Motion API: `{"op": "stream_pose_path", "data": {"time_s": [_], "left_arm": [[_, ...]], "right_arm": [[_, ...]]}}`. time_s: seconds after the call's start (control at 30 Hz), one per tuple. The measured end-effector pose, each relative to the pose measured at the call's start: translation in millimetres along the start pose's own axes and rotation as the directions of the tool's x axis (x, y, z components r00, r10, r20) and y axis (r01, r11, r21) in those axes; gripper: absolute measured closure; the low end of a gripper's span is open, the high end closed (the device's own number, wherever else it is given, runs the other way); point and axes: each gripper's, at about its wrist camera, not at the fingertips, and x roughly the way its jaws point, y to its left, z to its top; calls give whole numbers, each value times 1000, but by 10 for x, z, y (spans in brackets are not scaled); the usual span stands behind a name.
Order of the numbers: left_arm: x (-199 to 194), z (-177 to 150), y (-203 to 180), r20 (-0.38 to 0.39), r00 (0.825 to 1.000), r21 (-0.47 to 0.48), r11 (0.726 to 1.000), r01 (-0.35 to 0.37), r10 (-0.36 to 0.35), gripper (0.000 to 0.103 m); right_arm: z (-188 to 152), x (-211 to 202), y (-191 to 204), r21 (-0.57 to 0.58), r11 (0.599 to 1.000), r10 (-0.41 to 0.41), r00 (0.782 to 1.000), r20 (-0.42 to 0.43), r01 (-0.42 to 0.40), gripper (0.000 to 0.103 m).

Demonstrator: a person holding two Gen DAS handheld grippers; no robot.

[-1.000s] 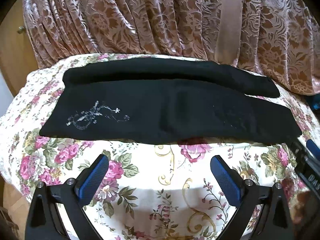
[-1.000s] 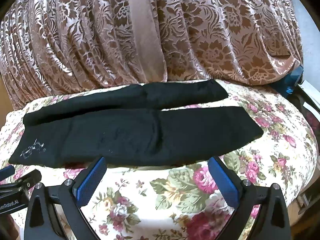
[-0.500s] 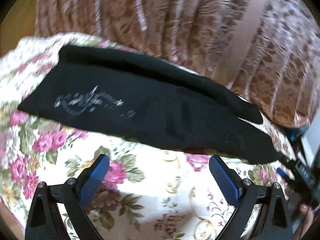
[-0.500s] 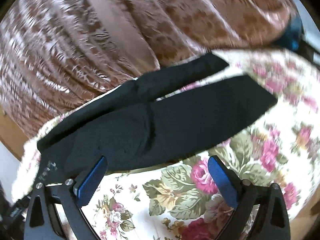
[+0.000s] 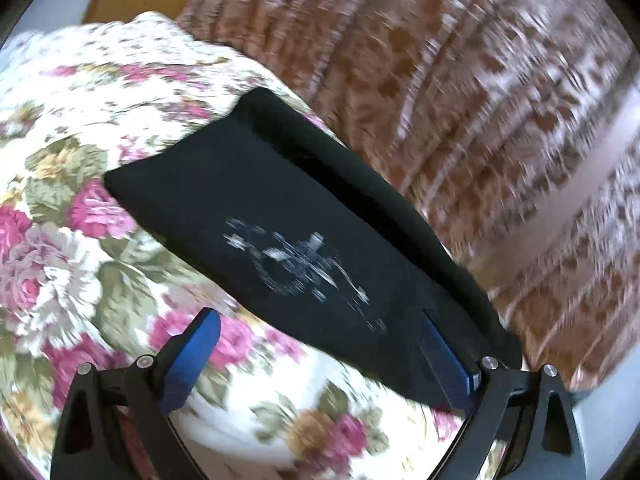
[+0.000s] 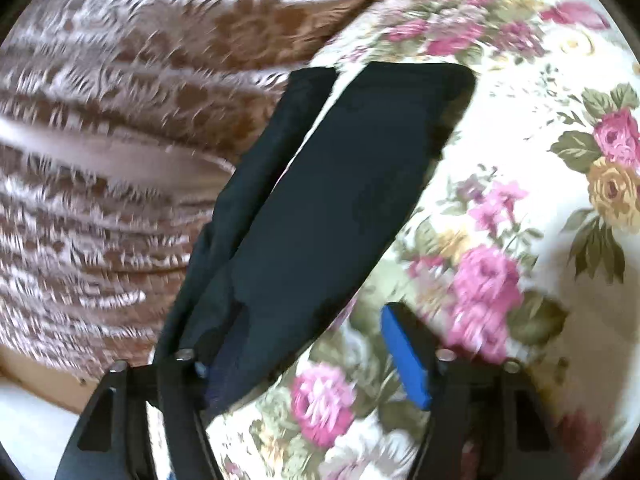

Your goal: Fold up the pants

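Left wrist view: the left gripper (image 5: 320, 344) is standing wide, its jaws easing inward a little. The pants (image 5: 280, 232) are lying flat on the flowered cloth (image 5: 80, 240), running slantwise from the upper left toward the lower right, with a pale print (image 5: 296, 264) showing on the near panel. The lower edge of the pants is passing between the jaws: the left blue pad (image 5: 192, 360) is sitting over bare flowered cloth, clear of the fabric, while the right blue pad (image 5: 444, 364) is sitting over the black fabric. Whether that pad is touching the fabric cannot be told. A brown patterned curtain (image 5: 480, 100) is hanging behind, blurred.

Right wrist view: the right gripper (image 6: 312, 360) is about half open and its jaws are closing. The pants (image 6: 340, 200) are stretching away from it, the two legs side by side with a thin strip of cloth showing between them. The near edge of the closer leg is lying between the jaws and covering the left pad; the right blue pad (image 6: 404, 356) is standing apart from the fabric, over the flowered cloth (image 6: 520, 200). The curtain (image 6: 120, 120) is filling the left side.
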Motion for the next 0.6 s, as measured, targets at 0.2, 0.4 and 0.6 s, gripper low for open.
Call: {"op": "stream_pose_path", "data": {"time_s": [0.2, 0.4, 0.6], "left_arm": [[136, 151, 364, 9, 1000, -112, 994, -5, 6, 8], [247, 252, 421, 28, 1000, -70, 998, -2, 4, 8], [347, 329, 477, 41, 999, -72, 997, -17, 20, 6]], "right_arm": [[231, 209, -82, 49, 999, 8, 1000, 5, -8, 58], [362, 384, -186, 89, 995, 43, 999, 19, -44, 74], [409, 475, -210, 82, 993, 88, 996, 0, -88, 81]]}}
